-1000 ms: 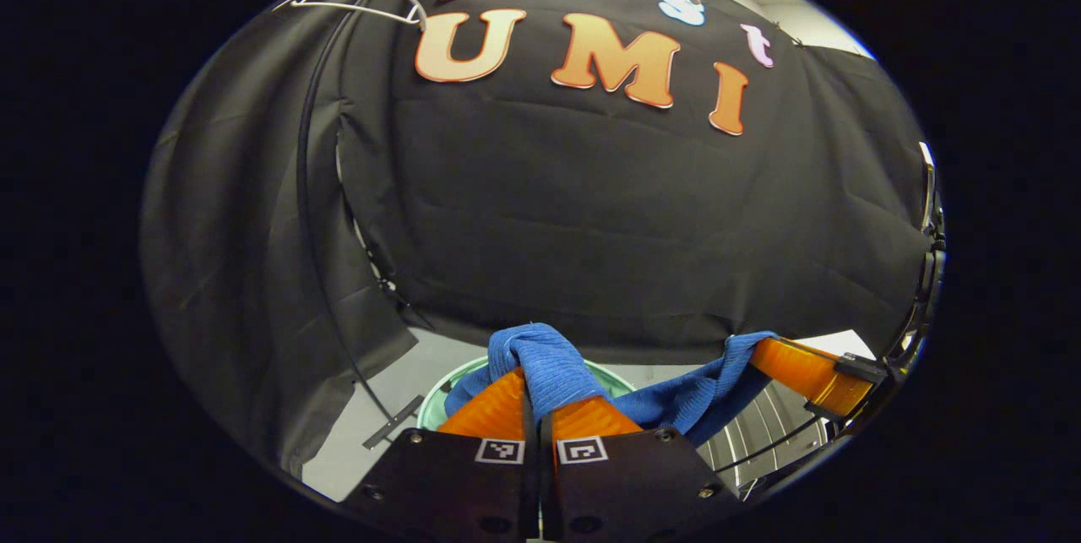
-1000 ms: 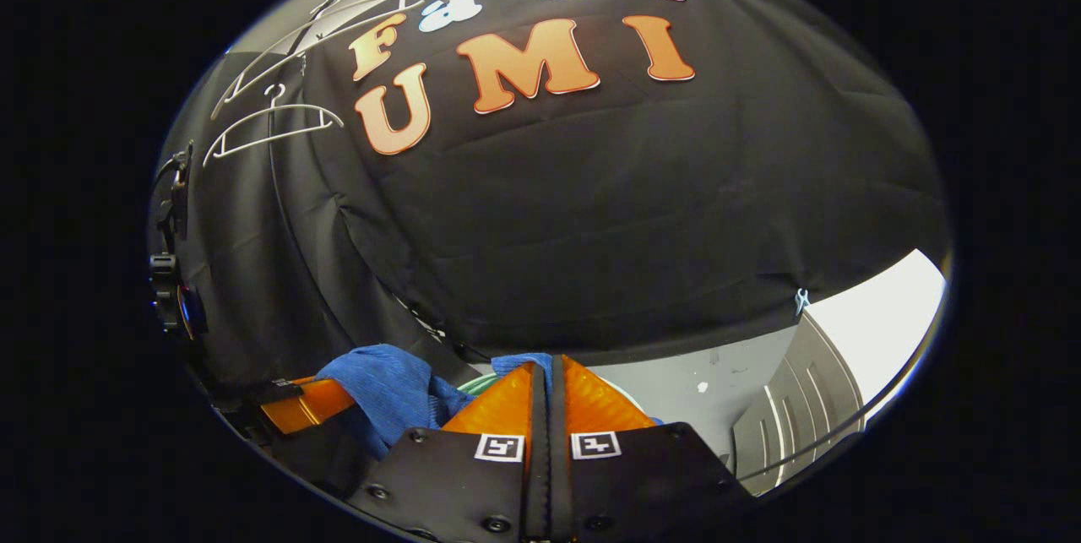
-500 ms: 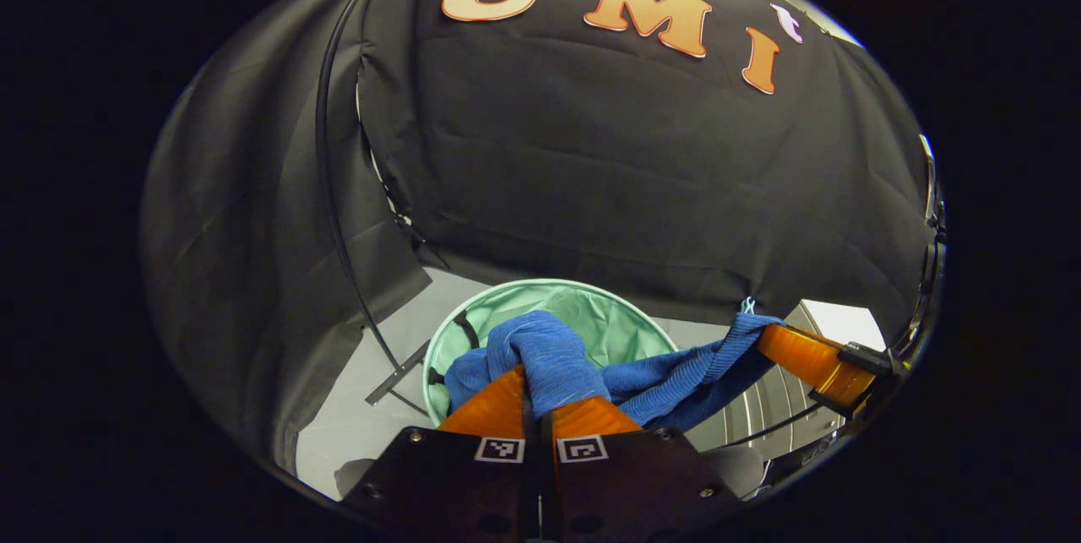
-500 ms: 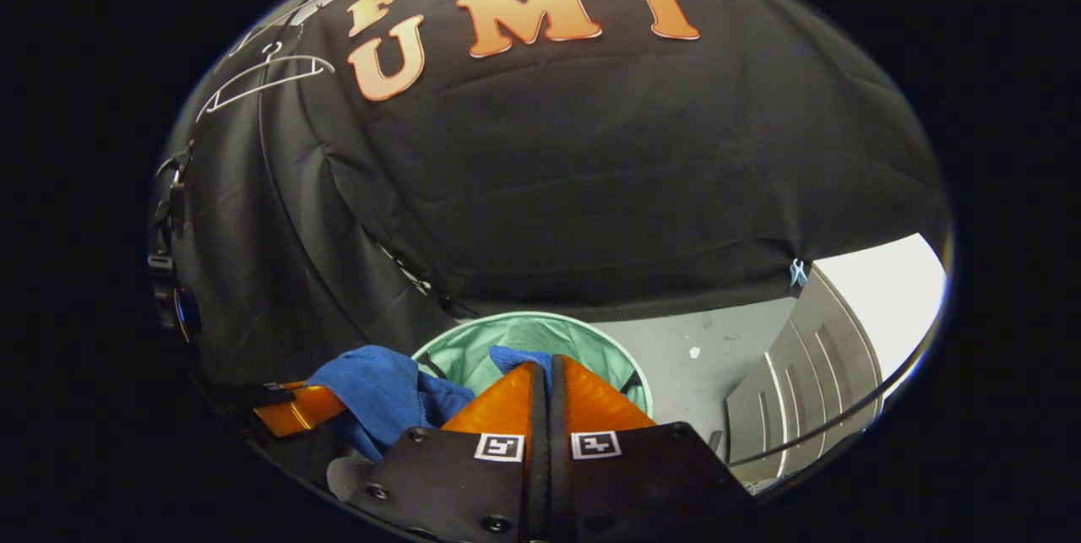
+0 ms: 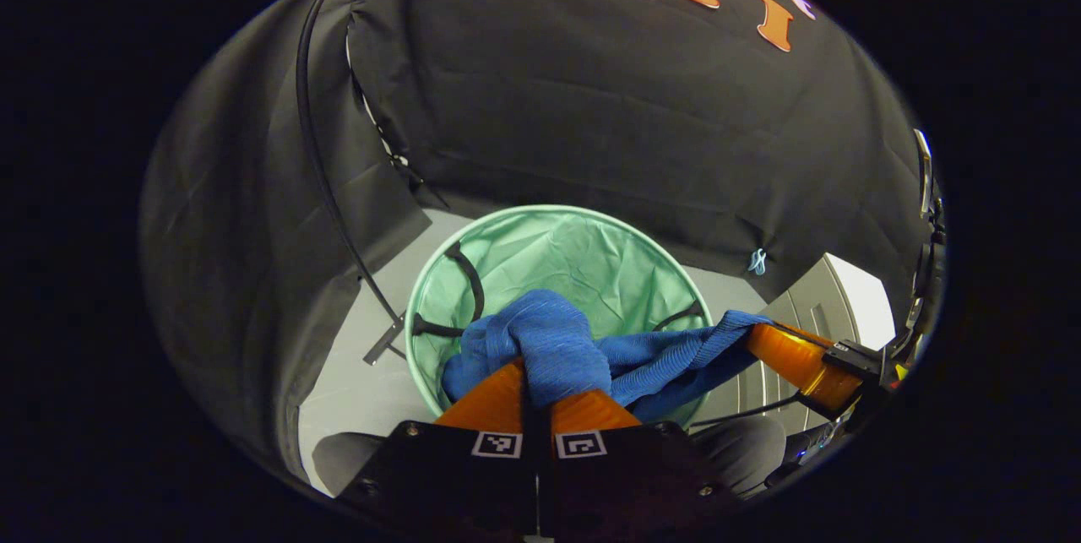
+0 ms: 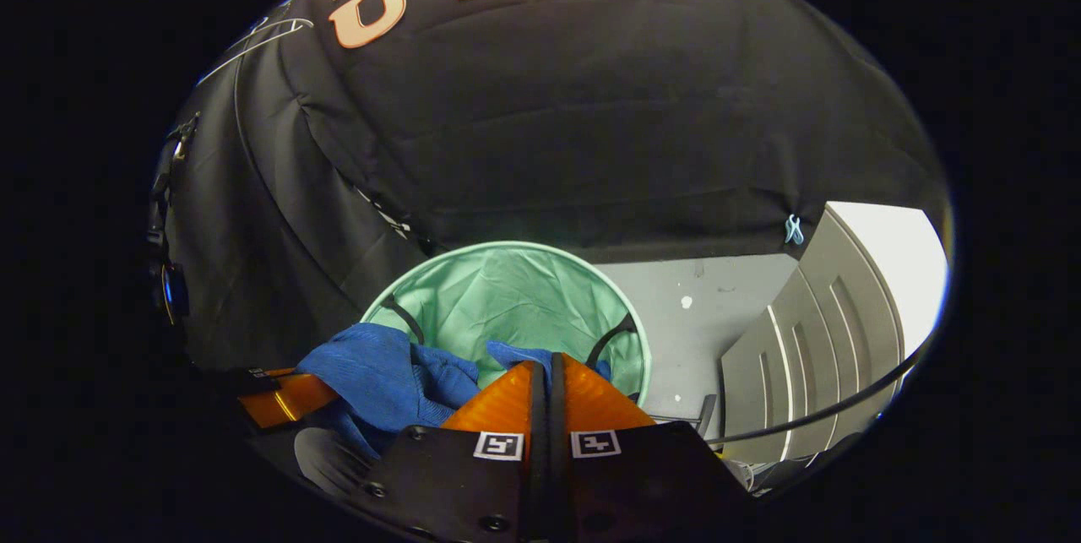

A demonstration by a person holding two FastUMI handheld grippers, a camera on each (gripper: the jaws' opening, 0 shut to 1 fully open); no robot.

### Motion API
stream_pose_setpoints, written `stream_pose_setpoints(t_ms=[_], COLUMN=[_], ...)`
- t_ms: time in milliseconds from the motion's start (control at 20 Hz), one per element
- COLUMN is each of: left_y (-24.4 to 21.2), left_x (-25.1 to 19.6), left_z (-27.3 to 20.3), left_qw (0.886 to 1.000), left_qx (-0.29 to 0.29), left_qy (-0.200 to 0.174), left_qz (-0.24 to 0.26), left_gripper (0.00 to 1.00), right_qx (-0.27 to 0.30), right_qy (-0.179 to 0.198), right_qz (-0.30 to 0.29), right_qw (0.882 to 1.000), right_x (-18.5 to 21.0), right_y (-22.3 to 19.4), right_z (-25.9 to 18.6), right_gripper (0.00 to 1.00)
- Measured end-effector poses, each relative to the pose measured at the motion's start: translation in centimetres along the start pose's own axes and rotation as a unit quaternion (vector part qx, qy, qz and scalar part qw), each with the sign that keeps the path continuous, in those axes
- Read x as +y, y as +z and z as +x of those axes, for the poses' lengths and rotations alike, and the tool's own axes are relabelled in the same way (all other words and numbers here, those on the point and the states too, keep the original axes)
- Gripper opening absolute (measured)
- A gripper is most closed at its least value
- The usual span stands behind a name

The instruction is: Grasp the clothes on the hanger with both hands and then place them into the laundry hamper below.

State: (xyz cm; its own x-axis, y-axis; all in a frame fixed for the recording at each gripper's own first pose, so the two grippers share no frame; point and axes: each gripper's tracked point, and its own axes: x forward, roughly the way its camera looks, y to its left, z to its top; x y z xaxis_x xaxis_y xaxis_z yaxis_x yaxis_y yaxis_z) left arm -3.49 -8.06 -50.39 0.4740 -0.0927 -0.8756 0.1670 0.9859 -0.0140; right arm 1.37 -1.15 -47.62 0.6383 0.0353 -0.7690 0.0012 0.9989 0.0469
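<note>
Above the open mouth of the green laundry hamper (image 5: 562,252), both grippers held a blue knitted garment (image 5: 553,340) strung between them. The left gripper (image 5: 538,382) had its orange fingers clenched on a bunched fold that bulged up and over the fingertips, and from there the cloth ran off to the right gripper (image 5: 790,353), seen farther away at the right of the left gripper view, where the other end was pinched. From the right gripper view the right gripper (image 6: 549,374) was likewise pressed closed, with a small tuft of blue poking out past its tips. Holding the piece at two ends probably kept it spread and clear of the rim (a single pinch would likely have let it trail). The garment hung just over the near edge of the hamper, sagging slightly toward the inside, not yet within it. White hangers (image 6: 253,40) hung high on the booth wall, bare.
</note>
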Motion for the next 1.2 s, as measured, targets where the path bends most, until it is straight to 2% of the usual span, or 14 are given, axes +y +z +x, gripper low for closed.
stream_pose_setpoints(t_ms=[400,450,500,550,600,650,750,800,850,950,1000,1050,1150,1200], left_y=[-1.7,-1.7,-1.6,-1.3,-1.4,-1.4,-1.3,-1.1,-0.8,-0.3,0.1,0.7,1.8,2.3], left_x=[0.2,0.1,-0.1,-0.2,0.1,0.3,0.6,0.5,0.7,0.8,0.8,0.7,0.6,0.7], left_z=[1.7,1.8,1.6,1.8,2.0,2.0,1.7,1.7,1.7,1.2,0.9,0.6,0.0,-0.6], left_qw=[0.999,0.999,0.999,0.999,0.999,0.999,0.999,0.999,0.999,1.0,1.0,1.0,0.999,0.999], left_qx=[0.04,0.041,0.04,0.036,0.035,0.037,0.034,0.031,0.028,0.016,0.007,-0.001,-0.019,-0.029], left_qy=[-0.002,-0.005,-0.008,-0.008,-0.004,0.0,0.007,0.009,0.015,0.018,0.02,0.02,0.018,0.017], left_qz=[-0.007,-0.007,-0.008,-0.009,-0.008,-0.006,-0.006,-0.008,-0.008,-0.008,-0.01,-0.013,-0.018,-0.019], left_gripper=[0.06,0.11,0.23,0.12,0.28,0.43,0.73,0.76,0.77,0.9,0.94,0.94,0.96,0.98], right_qx=[0.055,0.064,0.066,0.064,0.061,0.058,0.055,0.053,0.051,0.047,0.046,0.043,0.038,0.034], right_qy=[-0.013,-0.008,-0.008,-0.01,-0.014,-0.019,-0.018,-0.019,-0.02,-0.016,-0.013,-0.011,-0.011,-0.008], right_qz=[-0.008,-0.003,-0.001,-0.002,-0.006,-0.011,-0.011,-0.011,-0.011,-0.01,-0.01,-0.013,-0.023,-0.027], right_qw=[0.998,0.998,0.998,0.998,0.998,0.998,0.998,0.998,0.998,0.999,0.999,0.999,0.999,0.999], right_x=[-0.5,-0.3,-0.3,-0.5,-0.8,-1.1,-0.9,-0.9,-1.2,-1.1,-1.0,-0.9,-1.0,-0.8], right_y=[-2.5,-3.1,-3.0,-2.8,-2.5,-2.4,-2.2,-2.1,-1.8,-1.7,-1.5,-1.1,-0.6,-0.2], right_z=[2.0,2.1,2.3,2.5,2.5,2.5,2.2,2.1,2.2,1.7,1.4,1.5,0.9,0.5], right_gripper=[0.08,0.08,0.11,0.12,0.19,0.21,0.22,0.34,0.36,0.4,0.49,0.63,0.75,0.97])
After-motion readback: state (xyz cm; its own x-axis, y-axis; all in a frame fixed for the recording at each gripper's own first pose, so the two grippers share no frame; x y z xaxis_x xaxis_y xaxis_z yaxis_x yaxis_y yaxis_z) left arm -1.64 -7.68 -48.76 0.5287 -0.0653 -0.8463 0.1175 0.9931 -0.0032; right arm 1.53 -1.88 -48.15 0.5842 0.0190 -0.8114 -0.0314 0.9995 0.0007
